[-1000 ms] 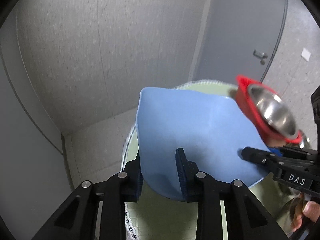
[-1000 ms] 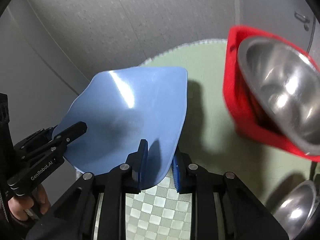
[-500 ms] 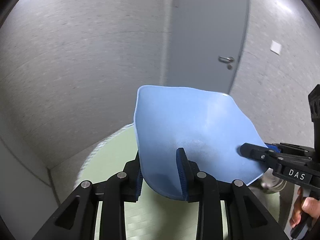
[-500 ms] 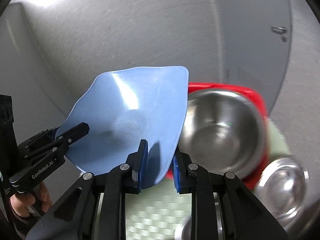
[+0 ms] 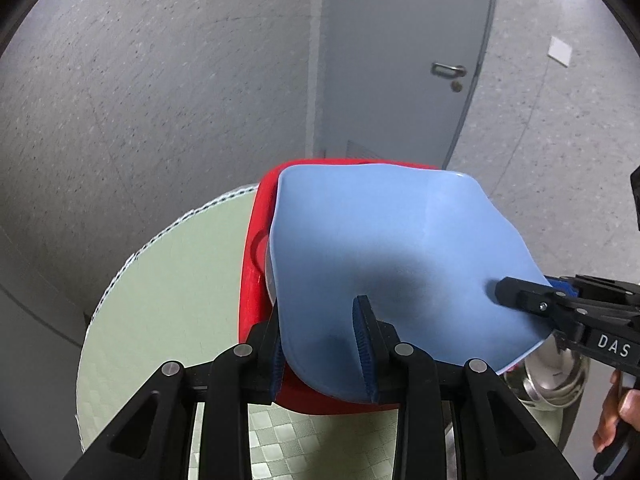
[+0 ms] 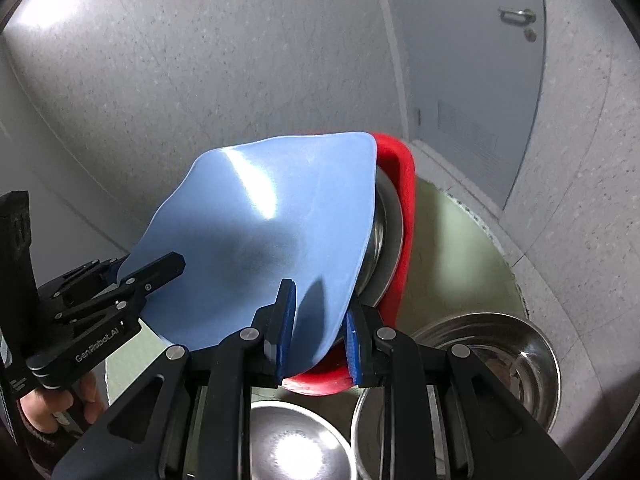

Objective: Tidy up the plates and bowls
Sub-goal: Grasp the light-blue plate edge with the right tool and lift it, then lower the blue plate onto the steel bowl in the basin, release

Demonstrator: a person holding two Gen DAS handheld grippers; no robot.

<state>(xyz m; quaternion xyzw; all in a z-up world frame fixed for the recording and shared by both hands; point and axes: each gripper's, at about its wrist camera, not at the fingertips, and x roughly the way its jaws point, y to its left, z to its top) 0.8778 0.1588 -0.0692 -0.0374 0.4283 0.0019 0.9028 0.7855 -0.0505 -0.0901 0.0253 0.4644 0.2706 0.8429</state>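
Observation:
A light blue square plate (image 5: 384,248) is held by both grippers at opposite edges; it also shows in the right wrist view (image 6: 272,232). My left gripper (image 5: 320,344) is shut on its near edge. My right gripper (image 6: 318,328) is shut on its other edge and shows from the side in the left wrist view (image 5: 520,296). The plate hovers tilted over a red square plate (image 5: 256,280) that carries a steel bowl (image 6: 386,240). Most of that bowl is hidden by the blue plate.
A round table with a pale green cloth (image 5: 168,280) holds the stack. Two more steel bowls (image 6: 488,360) (image 6: 296,440) sit near the table's front right. Grey walls and a grey door (image 5: 400,60) stand behind.
Both grippers carried the blue plate sideways and down, so it now hangs directly over the red plate and steel bowl. The grip on the plate is unchanged.

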